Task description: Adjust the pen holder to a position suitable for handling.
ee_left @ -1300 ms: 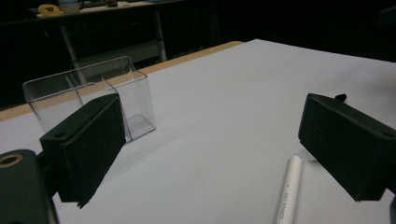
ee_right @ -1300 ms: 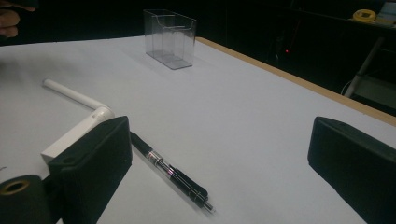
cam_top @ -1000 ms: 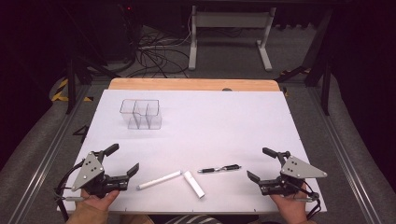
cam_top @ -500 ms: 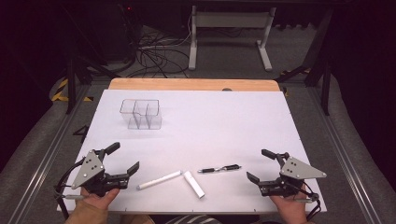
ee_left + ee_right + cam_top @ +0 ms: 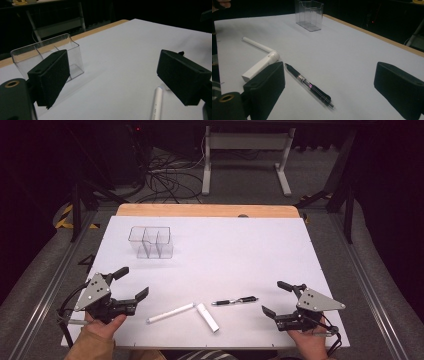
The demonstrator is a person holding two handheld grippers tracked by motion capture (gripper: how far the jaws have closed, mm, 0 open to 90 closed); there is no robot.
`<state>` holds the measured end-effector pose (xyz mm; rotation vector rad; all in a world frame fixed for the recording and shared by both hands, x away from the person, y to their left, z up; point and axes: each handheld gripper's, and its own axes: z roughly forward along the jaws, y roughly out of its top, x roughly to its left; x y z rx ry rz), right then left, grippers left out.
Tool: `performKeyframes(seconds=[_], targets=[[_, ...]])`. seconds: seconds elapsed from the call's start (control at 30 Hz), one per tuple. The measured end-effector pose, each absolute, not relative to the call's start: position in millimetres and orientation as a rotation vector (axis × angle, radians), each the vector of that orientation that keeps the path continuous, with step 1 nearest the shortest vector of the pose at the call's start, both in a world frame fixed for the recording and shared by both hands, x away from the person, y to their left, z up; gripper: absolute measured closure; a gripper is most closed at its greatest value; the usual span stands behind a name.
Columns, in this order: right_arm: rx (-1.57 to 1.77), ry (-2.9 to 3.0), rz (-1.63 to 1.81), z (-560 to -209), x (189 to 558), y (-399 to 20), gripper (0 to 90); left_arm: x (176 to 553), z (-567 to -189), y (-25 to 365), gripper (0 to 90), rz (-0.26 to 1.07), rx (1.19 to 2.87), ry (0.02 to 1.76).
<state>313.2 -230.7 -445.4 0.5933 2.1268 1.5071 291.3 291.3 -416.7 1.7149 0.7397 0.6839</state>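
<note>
From above, the left tongs (image 5: 131, 282) and right tongs (image 5: 277, 297) rest released on the white desk (image 5: 240, 255), with a black pen (image 5: 235, 301) and two white markers (image 5: 171, 313) between them. The left gripper view shows a clear organizer (image 5: 47, 53) ahead; the right gripper view shows the pen just before its spread jaws.

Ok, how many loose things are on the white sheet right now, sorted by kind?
White markers: 2
Black pen: 1
Clear plastic organizer: 1
Total: 4
</note>
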Motion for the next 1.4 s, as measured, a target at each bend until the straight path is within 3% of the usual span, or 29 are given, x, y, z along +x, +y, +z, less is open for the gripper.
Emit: performKeyframes(seconds=[0.77, 1.0, 1.27, 1.4], targets=[[0.606, 2.151, 1.53, -449, 316, -232, 10.2, 326, -385, 284, 13.0, 0.663, 1.777, 0.712], [0.613, 2.154, 1.528, -450, 317, -232, 10.3, 335, -387, 285, 16.5, 0.652, 1.807, 0.738], [0.625, 2.177, 1.521, -452, 319, -231, 10.4, 343, -376, 295, 27.6, 0.557, 1.843, 0.728], [0.624, 2.18, 1.522, -452, 319, -231, 10.4, 353, -372, 296, 28.2, 0.637, 1.927, 0.724]])
